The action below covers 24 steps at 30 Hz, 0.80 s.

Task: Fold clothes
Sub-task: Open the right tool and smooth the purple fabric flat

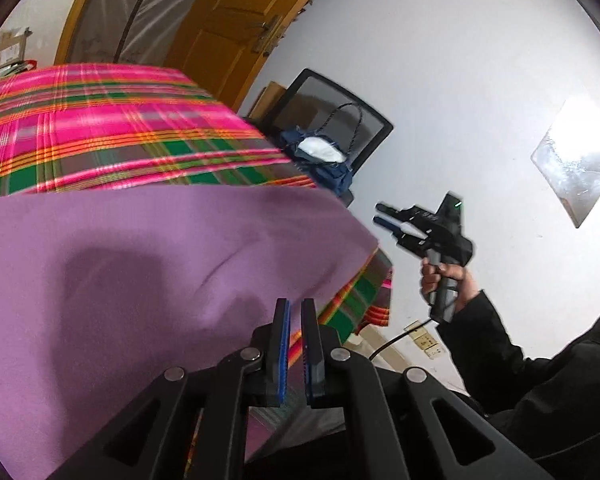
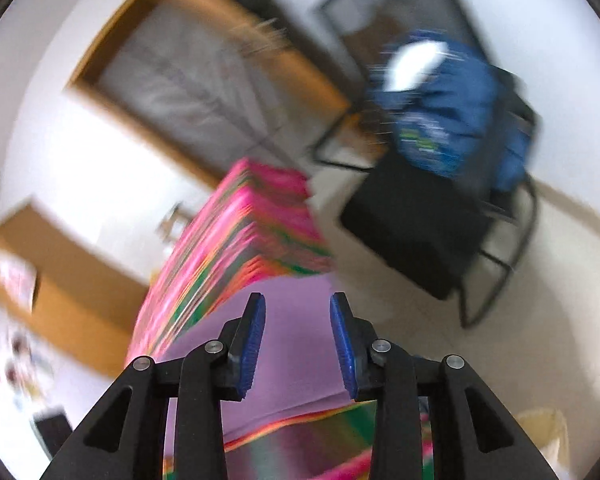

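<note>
Lying flat on the plaid tablecloth (image 1: 100, 128), the purple garment (image 1: 140, 260) is free of both grippers. Left gripper (image 1: 295, 354): 2 fingers at a narrow gap over its near edge, nothing between. Right gripper (image 2: 298, 346): fingers wide, empty, raised beside the table; its view is motion-blurred

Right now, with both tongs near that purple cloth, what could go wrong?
1. The left tongs are nearly shut with no purple cloth visibly between them, so a pull might lift nothing.
2. The right tongs are open and the right wrist view is blurred; a quick grab may miss.
3. The plaid cover underneath could get pinched too.
</note>
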Each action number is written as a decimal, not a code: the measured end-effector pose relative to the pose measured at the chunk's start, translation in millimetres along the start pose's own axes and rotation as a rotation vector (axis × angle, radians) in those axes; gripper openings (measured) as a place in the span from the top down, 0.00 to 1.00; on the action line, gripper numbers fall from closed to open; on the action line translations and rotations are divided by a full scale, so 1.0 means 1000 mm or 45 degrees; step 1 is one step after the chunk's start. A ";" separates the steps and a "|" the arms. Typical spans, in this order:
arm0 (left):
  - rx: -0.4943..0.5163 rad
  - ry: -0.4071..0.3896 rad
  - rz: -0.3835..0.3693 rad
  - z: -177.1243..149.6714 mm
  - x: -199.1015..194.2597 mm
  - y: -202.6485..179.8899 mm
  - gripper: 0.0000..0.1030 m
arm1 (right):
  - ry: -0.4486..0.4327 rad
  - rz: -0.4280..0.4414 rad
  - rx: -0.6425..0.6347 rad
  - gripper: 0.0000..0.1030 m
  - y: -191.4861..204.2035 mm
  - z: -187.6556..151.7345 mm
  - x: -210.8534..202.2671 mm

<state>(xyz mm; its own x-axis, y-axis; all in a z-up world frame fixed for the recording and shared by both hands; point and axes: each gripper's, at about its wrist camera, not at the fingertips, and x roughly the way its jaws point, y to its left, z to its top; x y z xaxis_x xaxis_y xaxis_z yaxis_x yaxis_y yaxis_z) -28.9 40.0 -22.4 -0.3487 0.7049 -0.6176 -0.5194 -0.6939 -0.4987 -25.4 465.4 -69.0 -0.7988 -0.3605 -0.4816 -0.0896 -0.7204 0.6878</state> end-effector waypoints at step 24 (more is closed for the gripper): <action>-0.162 -0.104 0.215 -0.017 -0.033 0.059 0.96 | 0.463 -0.016 -1.231 0.65 0.174 -0.044 0.128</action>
<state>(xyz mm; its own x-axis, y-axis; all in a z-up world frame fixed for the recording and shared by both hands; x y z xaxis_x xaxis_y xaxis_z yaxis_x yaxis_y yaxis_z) -34.9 -26.3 -41.5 -0.4869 0.5833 -0.6502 -0.3473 -0.8123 -0.4686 -117.2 267.4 -34.7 -0.5583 -0.3913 -0.7316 0.5481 -0.8359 0.0288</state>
